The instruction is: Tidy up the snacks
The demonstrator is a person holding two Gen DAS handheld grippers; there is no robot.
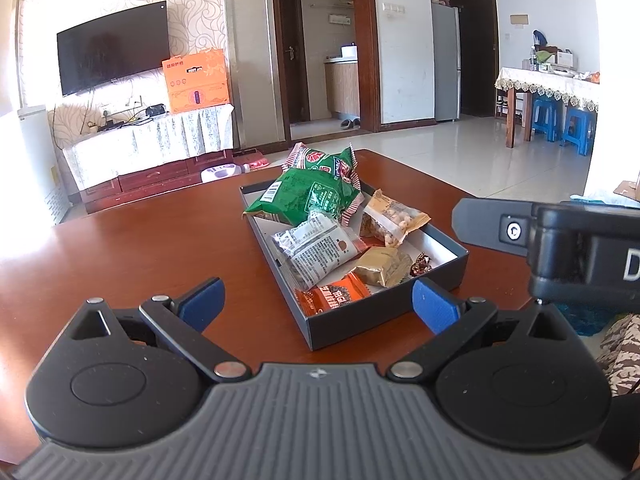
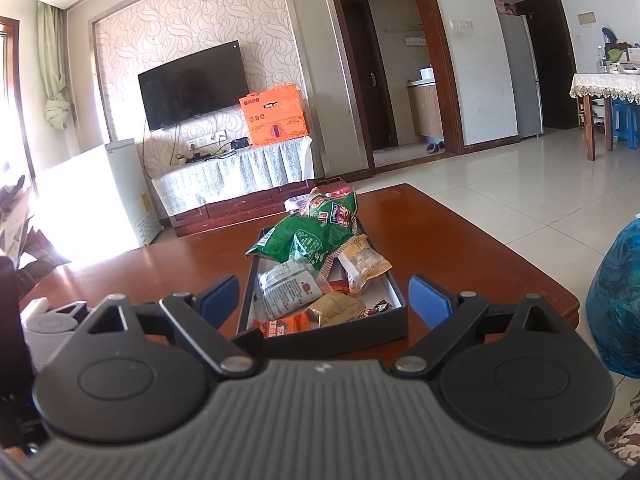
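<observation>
A dark shallow box (image 1: 384, 312) (image 2: 340, 336) sits on the red-brown table (image 1: 140, 248) (image 2: 460, 248) and holds several snack packets. Two green bags (image 1: 308, 196) (image 2: 312, 232) lie at its far end, with a clear-grey packet (image 1: 316, 248) (image 2: 286, 290), a tan nut packet (image 1: 392, 218) (image 2: 362, 264), a gold packet (image 1: 382, 266) (image 2: 336, 308), an orange packet (image 1: 336, 296) (image 2: 284, 326) and a dark candy (image 1: 420, 266) (image 2: 374, 308). My left gripper (image 1: 318, 306) is open and empty at the box's near end. My right gripper (image 2: 324, 300) is open and empty, just short of the box. The right gripper's body (image 1: 560, 240) shows in the left wrist view.
A TV (image 2: 192, 84), an orange carton (image 2: 274, 116) and a covered cabinet (image 2: 240, 176) stand behind the table. A blue bag (image 2: 616, 300) is at the right. A dining table (image 1: 548, 88) with blue stools (image 1: 560, 120) is far right.
</observation>
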